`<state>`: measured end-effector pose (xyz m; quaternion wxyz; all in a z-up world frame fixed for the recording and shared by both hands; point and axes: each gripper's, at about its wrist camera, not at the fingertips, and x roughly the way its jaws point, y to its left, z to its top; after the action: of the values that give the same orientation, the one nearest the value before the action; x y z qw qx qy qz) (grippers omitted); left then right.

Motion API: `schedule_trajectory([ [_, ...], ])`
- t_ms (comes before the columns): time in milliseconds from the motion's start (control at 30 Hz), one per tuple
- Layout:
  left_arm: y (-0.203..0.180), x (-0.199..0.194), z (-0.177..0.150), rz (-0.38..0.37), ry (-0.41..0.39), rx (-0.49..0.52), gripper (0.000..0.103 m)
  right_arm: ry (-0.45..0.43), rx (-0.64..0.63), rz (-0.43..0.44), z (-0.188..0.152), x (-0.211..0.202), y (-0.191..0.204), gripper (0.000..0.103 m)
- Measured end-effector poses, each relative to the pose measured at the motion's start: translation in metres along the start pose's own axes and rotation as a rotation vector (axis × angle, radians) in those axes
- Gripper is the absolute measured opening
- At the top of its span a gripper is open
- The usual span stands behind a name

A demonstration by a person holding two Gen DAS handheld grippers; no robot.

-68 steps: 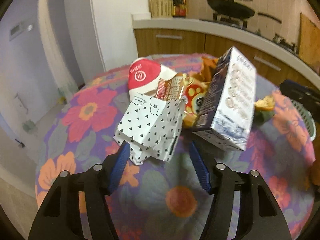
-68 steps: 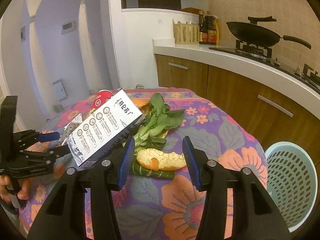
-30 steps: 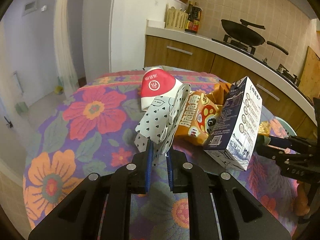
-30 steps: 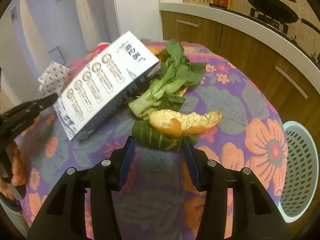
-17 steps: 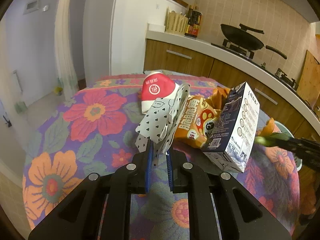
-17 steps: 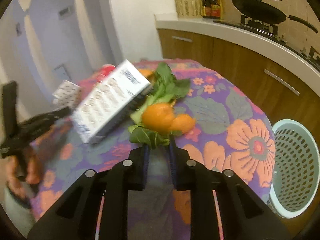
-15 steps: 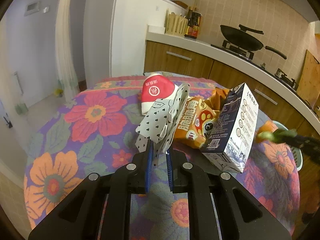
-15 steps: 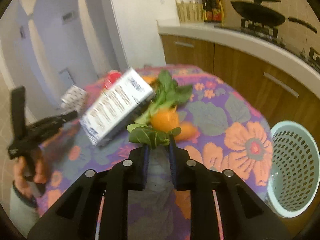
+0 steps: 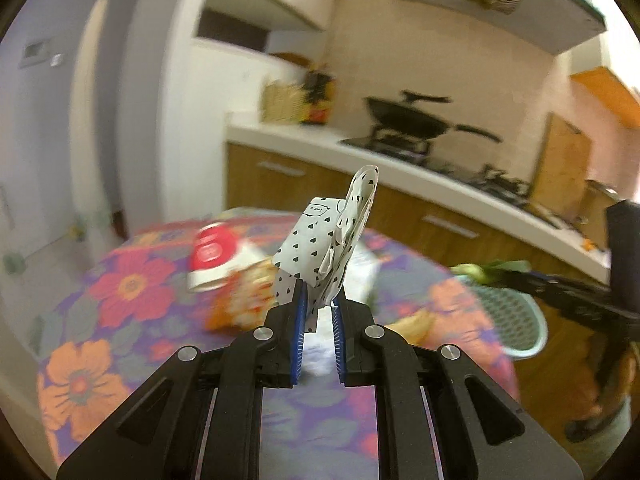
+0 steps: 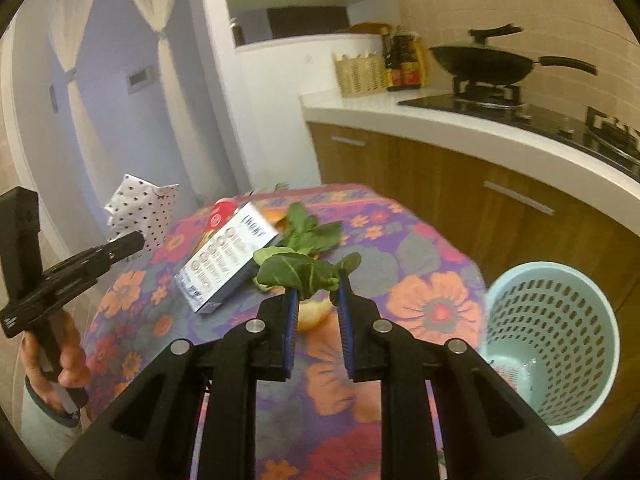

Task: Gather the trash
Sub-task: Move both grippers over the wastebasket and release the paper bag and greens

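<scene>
My left gripper (image 9: 318,306) is shut on a white paper bag with black hearts (image 9: 328,248) and holds it upright above the table. The bag (image 10: 144,208) and that gripper (image 10: 128,242) also show at the left of the right wrist view. My right gripper (image 10: 318,292) is shut on a green vegetable leaf (image 10: 296,270), lifted off the cloth. An orange peel (image 10: 314,312) lies on the table below its fingers. On the table remain a dark milk carton (image 10: 228,258), more greens (image 10: 308,232), a red and white cup (image 9: 212,256) and an orange snack bag (image 9: 248,300).
A pale green slotted basket (image 10: 552,340) stands on the floor right of the round table with its flowered cloth (image 10: 436,312). A kitchen counter with a wok (image 10: 480,64) runs behind. A person's hand (image 10: 60,356) grips the left tool's handle.
The right jaws closed on the green leaf and raised it, leaving the peel on the table. The left gripper has risen with the paper bag, and its view has swung right.
</scene>
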<state>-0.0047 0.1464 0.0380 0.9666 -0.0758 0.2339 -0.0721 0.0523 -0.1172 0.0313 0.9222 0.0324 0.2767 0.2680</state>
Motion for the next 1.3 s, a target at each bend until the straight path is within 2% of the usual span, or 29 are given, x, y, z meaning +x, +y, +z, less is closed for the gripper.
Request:
schedule_trajectory([
  [300, -0.108, 0.036, 0.016, -0.14, 0.02, 0.143, 0.011, -0.087, 0.125, -0.122, -0.006, -0.045, -0.082, 0.016],
  [533, -0.194, 0.09, 0.009, -0.24, 0.104, 0.242, 0.011, -0.099, 0.296, -0.215, -0.032, -0.069, -0.166, 0.016],
  [733, -0.255, 0.15, -0.003, -0.308, 0.218, 0.287, 0.011, -0.05, 0.471, -0.259, -0.065, -0.068, -0.236, 0.016],
  [833, -0.272, 0.173, -0.01, -0.328, 0.268, 0.296, 0.011, -0.008, 0.515, -0.278, -0.076, -0.059, -0.255, 0.017],
  [967, -0.287, 0.199, -0.022, -0.335, 0.326, 0.305, 0.011, 0.093, 0.551, -0.301, -0.091, -0.036, -0.269, 0.018],
  [1200, -0.298, 0.229, -0.035, -0.331, 0.394, 0.314, 0.011, 0.139, 0.579, -0.291, -0.102, -0.016, -0.281, 0.019],
  [1300, -0.304, 0.239, -0.036, -0.326, 0.407, 0.315, 0.011, 0.143, 0.596, -0.284, -0.104, -0.014, -0.287, 0.025],
])
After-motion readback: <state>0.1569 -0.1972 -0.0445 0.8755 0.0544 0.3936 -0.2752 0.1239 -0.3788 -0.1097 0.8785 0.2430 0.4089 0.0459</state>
